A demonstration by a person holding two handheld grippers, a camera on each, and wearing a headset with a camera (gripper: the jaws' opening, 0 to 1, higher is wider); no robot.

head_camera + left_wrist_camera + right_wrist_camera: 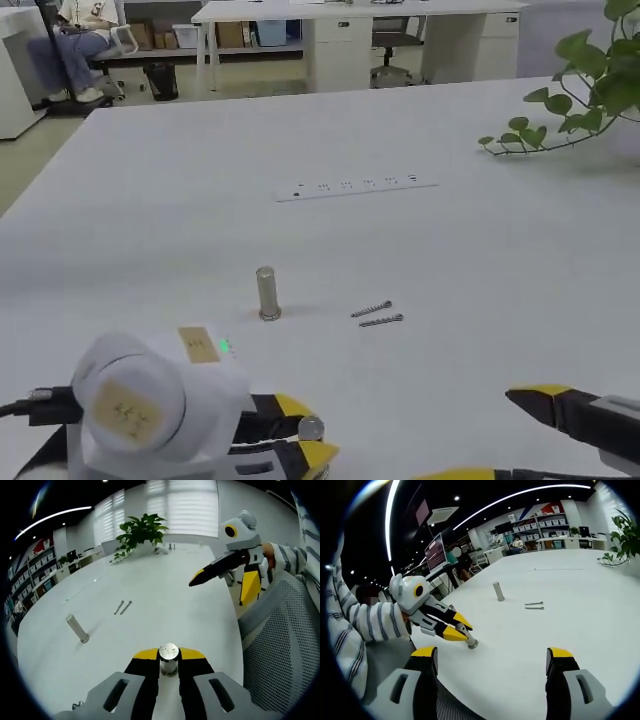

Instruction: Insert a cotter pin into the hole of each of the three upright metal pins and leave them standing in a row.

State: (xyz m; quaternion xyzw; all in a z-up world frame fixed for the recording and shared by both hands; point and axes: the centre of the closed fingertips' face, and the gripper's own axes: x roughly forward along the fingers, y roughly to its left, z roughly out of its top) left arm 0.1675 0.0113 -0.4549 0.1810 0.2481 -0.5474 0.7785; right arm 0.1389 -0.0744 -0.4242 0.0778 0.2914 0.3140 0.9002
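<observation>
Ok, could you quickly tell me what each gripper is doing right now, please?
Left gripper: closed on a metal pin.
Right gripper: open, holding nothing.

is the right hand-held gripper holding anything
No, the right hand-held gripper is open, with just bare table showing between its jaws.

Left tool (169, 656), right tool (492, 655): white housings, yellow-tipped black jaws; sleeve (362, 625) white, dark-striped

Left gripper (169, 656) clamped, right (492, 653) seemingly wide
</observation>
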